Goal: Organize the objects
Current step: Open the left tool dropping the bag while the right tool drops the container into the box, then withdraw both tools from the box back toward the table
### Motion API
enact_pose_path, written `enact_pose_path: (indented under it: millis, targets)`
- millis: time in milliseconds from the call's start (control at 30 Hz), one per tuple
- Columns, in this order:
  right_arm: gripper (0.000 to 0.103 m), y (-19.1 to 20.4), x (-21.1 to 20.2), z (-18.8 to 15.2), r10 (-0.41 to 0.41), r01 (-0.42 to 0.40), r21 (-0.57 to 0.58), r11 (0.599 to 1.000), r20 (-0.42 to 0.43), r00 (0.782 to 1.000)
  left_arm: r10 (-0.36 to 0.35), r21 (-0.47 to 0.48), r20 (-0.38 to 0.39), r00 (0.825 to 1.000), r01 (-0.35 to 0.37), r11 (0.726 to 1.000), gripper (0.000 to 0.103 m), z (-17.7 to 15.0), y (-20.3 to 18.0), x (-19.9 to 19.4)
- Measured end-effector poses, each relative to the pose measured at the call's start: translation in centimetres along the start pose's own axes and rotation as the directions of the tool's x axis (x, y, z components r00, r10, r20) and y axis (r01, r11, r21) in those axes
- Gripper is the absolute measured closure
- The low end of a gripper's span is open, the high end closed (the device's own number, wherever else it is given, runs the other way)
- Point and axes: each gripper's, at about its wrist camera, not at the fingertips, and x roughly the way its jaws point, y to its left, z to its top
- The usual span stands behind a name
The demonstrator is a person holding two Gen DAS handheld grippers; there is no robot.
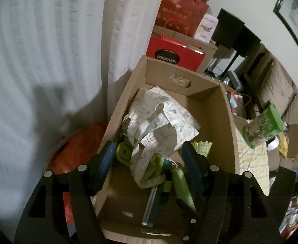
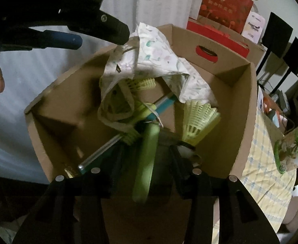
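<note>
Both grippers hang spread wide and empty over the brown cardboard box [image 2: 240, 105], so either could snag that crumpled floral paper [image 1: 161, 120] and drag the yellow mesh shuttlecock [image 2: 199, 120] out.

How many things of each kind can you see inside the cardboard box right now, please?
Crumpled patterned paper bag: 1
Yellow shuttlecocks: 2
Green handle: 1
Metal rod with teal sleeve: 1
Total: 5 inside the cardboard box; anything under the bag is hidden.
</note>
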Motion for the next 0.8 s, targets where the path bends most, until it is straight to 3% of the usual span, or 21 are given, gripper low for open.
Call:
enact_pose_path:
  millis: [67, 100, 133, 333, 600, 800]
  targets:
    - [0.056, -0.5, -0.7, -0.1, 0.035, -0.035, 0.029, 0.999, 0.012, 0.999, 0.004, 0.0, 0.005, 1.0, -0.004, 1.0, 0.032, -0.2, 0.0, -0.2]
    - [0.055, -0.6, -1.1, -0.1, 0.046, -0.046, 0.04, 0.998, 0.019, 0.999, 0.003, -0.003, 0.013, 1.0, -0.003, 1.0, 0.02, -0.3, 0.0, -0.4]
    - [0.054, -0.9, -1.7, -0.2, 0.055, -0.056, 0.05, 0.997, 0.031, 0.998, -0.005, -0.009, 0.028, 1.0, 0.005, 1.0, 0.014, -0.4, 0.1, -0.7]
    - [0.044, -1.9, -5.0, -0.7, 0.053, -0.06, 0.069, 0.996, 0.104, 0.993, 0.0, 0.007, 0.047, 0.999, 0.0, 1.0, 0.008, -1.0, -0.5, -1.4]
    - [0.022, -4.1, -7.7, -2.2, -0.027, 0.013, 0.097, 0.995, 0.152, 0.988, 0.014, 0.052, 0.072, 0.997, -0.017, 0.998, 0.003, -2.3, -2.0, -2.4]
    - [0.019, -6.1, -9.2, -3.6, -0.084, 0.06, 0.144, 0.988, 0.166, 0.983, 0.025, 0.1, 0.096, 0.995, -0.034, 0.994, 0.003, -3.6, -3.5, -3.0]
